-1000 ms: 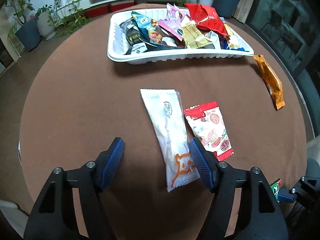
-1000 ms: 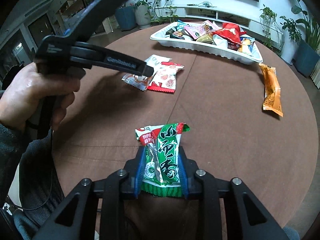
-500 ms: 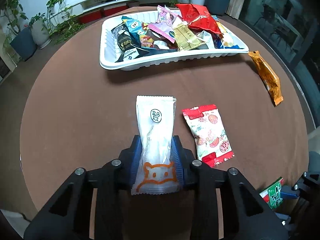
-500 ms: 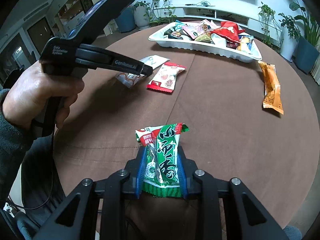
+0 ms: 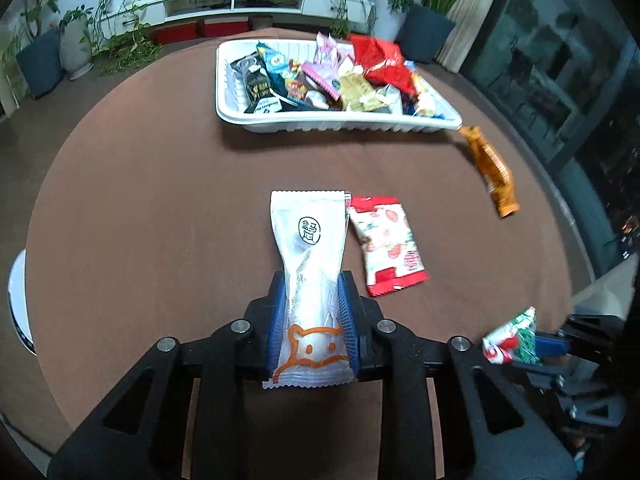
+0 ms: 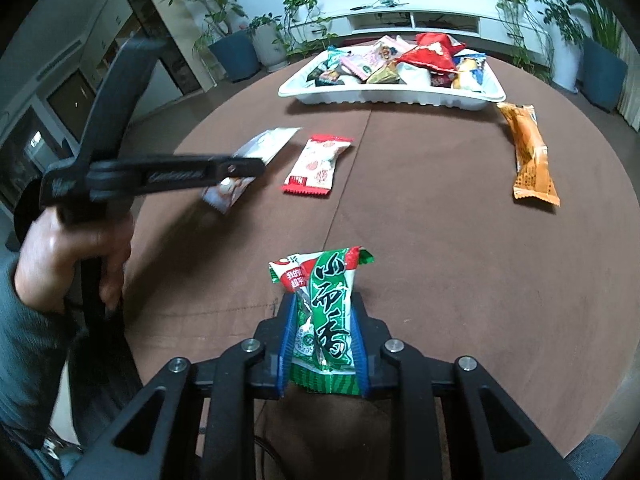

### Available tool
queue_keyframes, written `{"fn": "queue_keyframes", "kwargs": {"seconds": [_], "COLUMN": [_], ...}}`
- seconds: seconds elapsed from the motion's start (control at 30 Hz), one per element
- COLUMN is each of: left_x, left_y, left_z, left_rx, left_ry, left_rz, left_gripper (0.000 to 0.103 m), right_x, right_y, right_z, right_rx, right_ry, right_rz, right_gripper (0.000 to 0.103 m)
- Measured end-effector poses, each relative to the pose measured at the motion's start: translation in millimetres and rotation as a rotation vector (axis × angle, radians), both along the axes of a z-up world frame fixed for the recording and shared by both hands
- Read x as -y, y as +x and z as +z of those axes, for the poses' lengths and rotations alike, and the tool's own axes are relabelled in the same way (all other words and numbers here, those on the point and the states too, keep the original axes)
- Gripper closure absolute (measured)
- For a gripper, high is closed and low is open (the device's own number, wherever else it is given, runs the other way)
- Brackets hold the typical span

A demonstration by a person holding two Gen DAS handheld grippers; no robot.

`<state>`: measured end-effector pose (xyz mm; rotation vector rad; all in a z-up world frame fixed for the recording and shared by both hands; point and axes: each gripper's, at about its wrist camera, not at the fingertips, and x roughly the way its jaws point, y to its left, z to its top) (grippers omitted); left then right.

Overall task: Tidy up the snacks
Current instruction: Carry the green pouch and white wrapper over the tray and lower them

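Left gripper point(image 5: 312, 320) pinched the white packet point(image 5: 310, 264), right gripper point(image 6: 323, 336) the green packet point(image 6: 326, 316); low holds risked slipping before the tray point(image 5: 320, 125) at upper centre.

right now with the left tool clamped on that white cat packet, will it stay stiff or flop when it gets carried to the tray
The white cat packet will probably hold fairly straight: its far end sticks out past the left tool without drooping. It looks light, thin film around a slim bar. The glossy wrapper could slip, and it is pinched in where the pads squeeze it, so a hard grip may crush the contents.
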<state>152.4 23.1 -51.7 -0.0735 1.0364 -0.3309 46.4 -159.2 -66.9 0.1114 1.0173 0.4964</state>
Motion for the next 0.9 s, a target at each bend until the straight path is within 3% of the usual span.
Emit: {"fn": "queue_keyframes", "kwargs": {"seconds": [0.27,0.5,0.7,0.9], "left_x": [-13,-17,-10,9], "left_y": [13,78,147,198], "left_z": [34,79,95,86], "left_rx": [0.035,0.103,0.123,0.118], "left_ry": [-0.154,-0.137,-0.116,-0.053], "left_rz": [0.017,0.035,0.056,0.044], "left_gripper": [0.080,0.080,0.080,0.080], "right_x": [52,104,85,44], "right_y": [27,81,160,238], "right_z": [21,65,110,114], "right_rx": [-0.003,0.068,0.152,0.144], "right_ry": [0.102,0.124,0.114,0.096], "right_rz": [-0.146,-0.289,-0.261,-0.213], "right_gripper": [0.076,0.076,0.076,0.076]}}
